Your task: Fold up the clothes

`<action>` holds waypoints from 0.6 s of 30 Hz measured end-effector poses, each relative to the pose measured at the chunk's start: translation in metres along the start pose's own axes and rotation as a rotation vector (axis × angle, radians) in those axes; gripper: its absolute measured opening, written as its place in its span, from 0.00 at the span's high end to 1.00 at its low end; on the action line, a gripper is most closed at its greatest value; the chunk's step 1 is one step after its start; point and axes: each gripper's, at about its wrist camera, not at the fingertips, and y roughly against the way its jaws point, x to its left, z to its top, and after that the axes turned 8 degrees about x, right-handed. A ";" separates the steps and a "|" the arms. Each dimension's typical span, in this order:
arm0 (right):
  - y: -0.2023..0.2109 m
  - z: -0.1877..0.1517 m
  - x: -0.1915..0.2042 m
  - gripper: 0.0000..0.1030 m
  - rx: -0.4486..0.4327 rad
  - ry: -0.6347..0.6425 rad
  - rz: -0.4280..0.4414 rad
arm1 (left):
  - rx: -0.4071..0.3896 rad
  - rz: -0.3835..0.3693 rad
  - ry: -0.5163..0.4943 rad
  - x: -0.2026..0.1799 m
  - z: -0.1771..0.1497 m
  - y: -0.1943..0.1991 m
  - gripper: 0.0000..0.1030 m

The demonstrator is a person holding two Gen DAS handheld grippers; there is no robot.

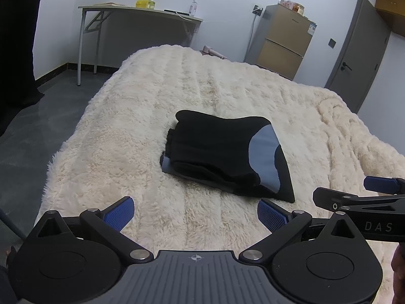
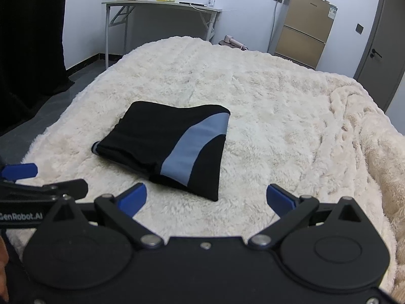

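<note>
Garment: a black garment (image 1: 222, 152) with a curved grey-blue stripe lies folded into a compact, thick packet, its layered edges showing on the left side.
Place of garment: it rests on the cream fluffy blanket (image 1: 131, 136) that covers the bed, near the middle and toward the front edge, just beyond both tools.
Left hand-held gripper (image 1: 195, 212): its two blue-padded fingers stand wide apart and hold nothing; it hovers over the blanket, short of the near edge of the garment and not touching it.
Right hand-held gripper (image 2: 206, 199): its fingers too are spread wide with nothing between them; the near corner of the garment lies just ahead of the gap, and I cannot tell any contact.
The two tools: they are side by side, each one showing at the edge of the other's view.
Background: a folding table (image 2: 162, 5) with a yellow box and a pump bottle stands by the far wall; a tan two-door refrigerator (image 2: 303, 25) stands beside a grey door (image 2: 379, 45).
</note>
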 end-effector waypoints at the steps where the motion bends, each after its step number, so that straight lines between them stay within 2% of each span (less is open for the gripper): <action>1: 0.000 0.000 0.000 0.01 0.001 0.001 0.002 | 0.000 0.000 0.001 0.000 0.000 0.000 0.00; 18: 0.000 -0.002 0.002 0.01 0.008 0.005 0.016 | 0.001 0.002 0.018 0.003 0.001 0.000 0.00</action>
